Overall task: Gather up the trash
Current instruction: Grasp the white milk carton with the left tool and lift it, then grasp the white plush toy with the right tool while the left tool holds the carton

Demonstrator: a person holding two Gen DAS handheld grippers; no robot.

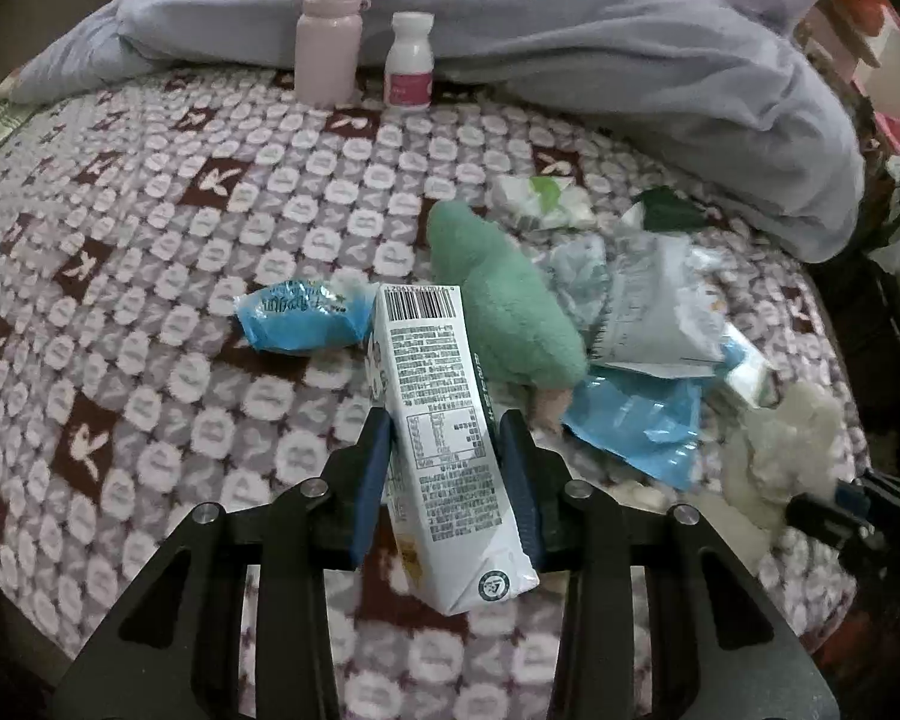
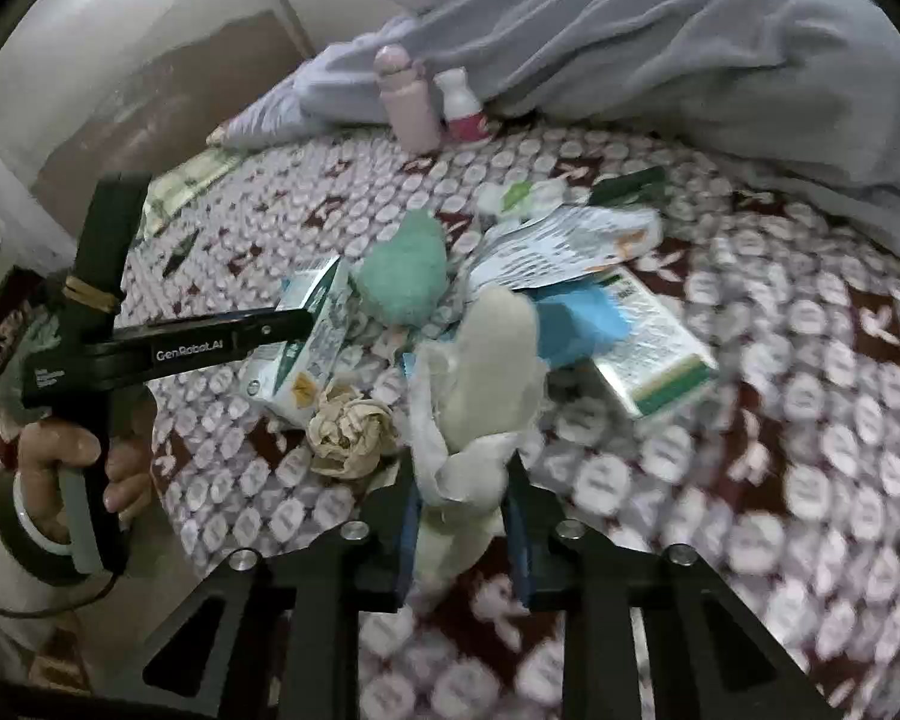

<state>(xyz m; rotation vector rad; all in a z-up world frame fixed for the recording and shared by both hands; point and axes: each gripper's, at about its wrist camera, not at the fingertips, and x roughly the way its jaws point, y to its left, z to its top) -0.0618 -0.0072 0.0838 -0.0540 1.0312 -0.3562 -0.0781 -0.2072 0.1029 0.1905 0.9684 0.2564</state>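
Your left gripper point(image 1: 444, 426) has its blue fingers point(image 1: 371, 468) pinching a white carton point(image 1: 435, 420), which lies along them, barcode end pointing away. Only the left view shows the blue wrapper point(image 1: 300, 321) on the bed point(image 1: 150, 276) just left of the carton's far end. Right of the carton lies the green plush point(image 1: 498, 294), and beyond that a heap of wrappers point(image 1: 648, 312).

Your right gripper point(image 2: 459, 498) has its fingers point(image 2: 519, 534) closed on a pale tissue wad point(image 2: 486, 384) that rises between them. Only the right view shows the crumpled paper ball point(image 2: 351, 429) just left of the wad, your left hand point(image 2: 72, 474) on the other gripper's handle, and a flat green-edged box point(image 2: 654, 354) to the right, blurred.

At the far edge, in both views, a pink bottle point(image 1: 327, 36) and a white bottle point(image 1: 410, 63) stand side by side against the grey duvet point(image 1: 570, 18).
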